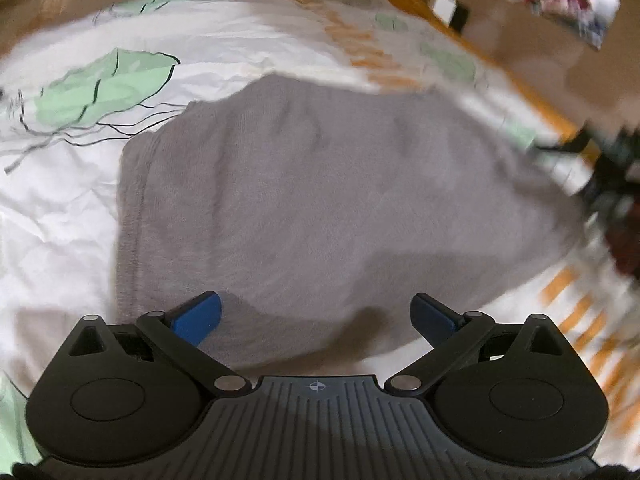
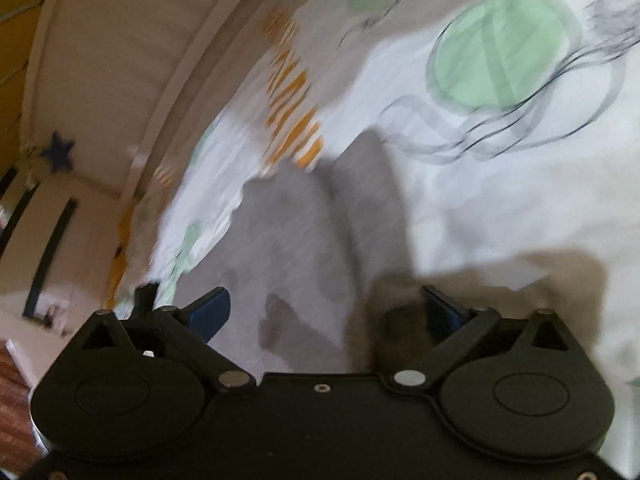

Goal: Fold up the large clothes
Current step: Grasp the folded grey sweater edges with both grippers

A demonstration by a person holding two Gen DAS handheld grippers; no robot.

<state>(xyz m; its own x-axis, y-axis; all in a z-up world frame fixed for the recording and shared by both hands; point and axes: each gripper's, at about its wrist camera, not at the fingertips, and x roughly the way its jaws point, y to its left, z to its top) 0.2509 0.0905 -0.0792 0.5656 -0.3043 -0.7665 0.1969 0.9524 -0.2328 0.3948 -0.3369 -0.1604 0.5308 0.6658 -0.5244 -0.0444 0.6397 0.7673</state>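
Left wrist, grey garment (image 1: 320, 184) on bedsheet (image 1: 72, 208)

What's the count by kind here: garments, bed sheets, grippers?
Grey garment: 1
Printed bed sheet: 1
Grippers: 2, left gripper and right gripper, both with fingers apart, holding nothing
Total: 4
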